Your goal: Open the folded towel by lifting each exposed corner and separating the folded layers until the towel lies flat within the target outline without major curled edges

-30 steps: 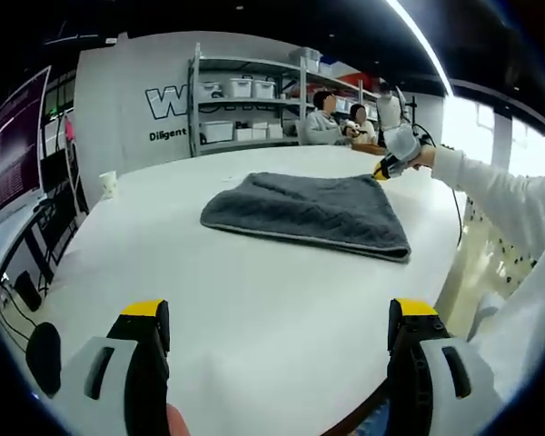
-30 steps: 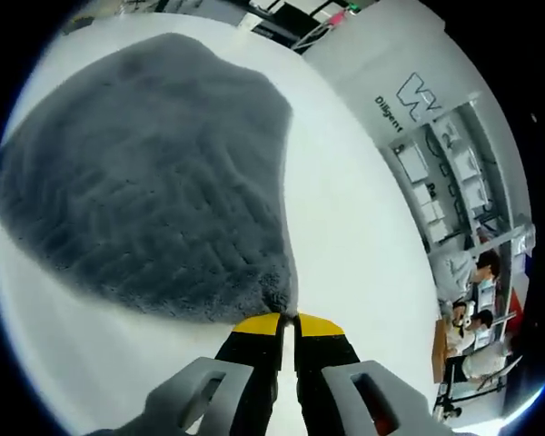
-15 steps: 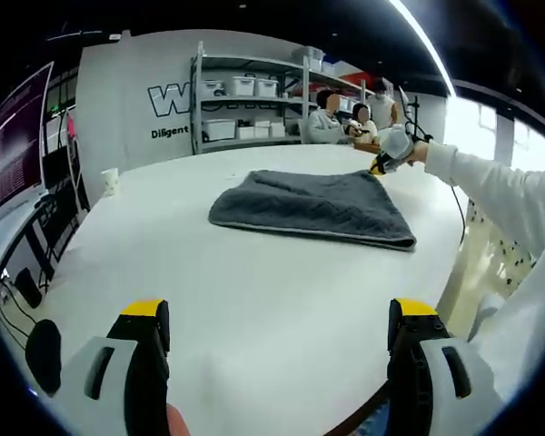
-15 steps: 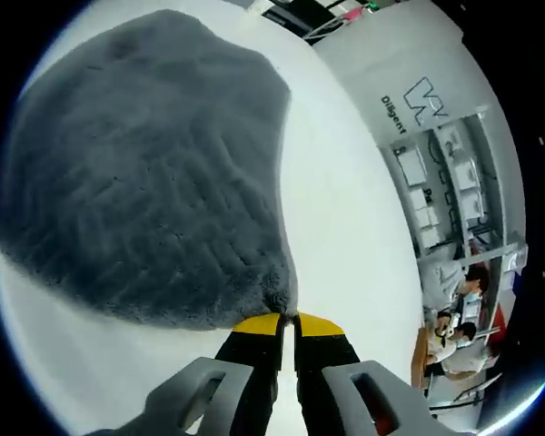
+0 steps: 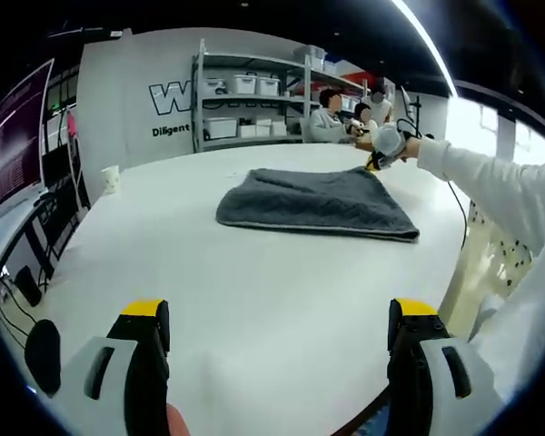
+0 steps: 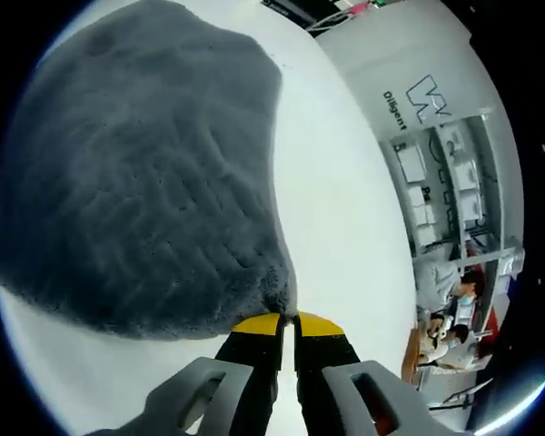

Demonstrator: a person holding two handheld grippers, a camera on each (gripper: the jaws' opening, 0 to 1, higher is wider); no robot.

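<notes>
A folded grey towel (image 5: 318, 201) lies on the white round table (image 5: 209, 300), past the middle. My right gripper (image 5: 375, 162) comes in from the right on a white sleeve and pinches the towel's far right corner. In the right gripper view the towel (image 6: 136, 173) spreads wide ahead, and my right gripper (image 6: 288, 321) is shut on its near corner. My left gripper (image 5: 282, 313) hovers open over the table's near edge, well short of the towel, with nothing between its yellow-tipped fingers (image 5: 145, 311).
A paper cup (image 5: 109, 181) stands at the table's far left edge. Behind the table are metal shelves with white bins (image 5: 245, 109) and seated people (image 5: 327, 116). A person's white sleeve (image 5: 490, 195) crosses the right side.
The right gripper has drawn the towel's corner a little farther back and up, and the towel has slid slightly to the right on the table. The left gripper has stayed put.
</notes>
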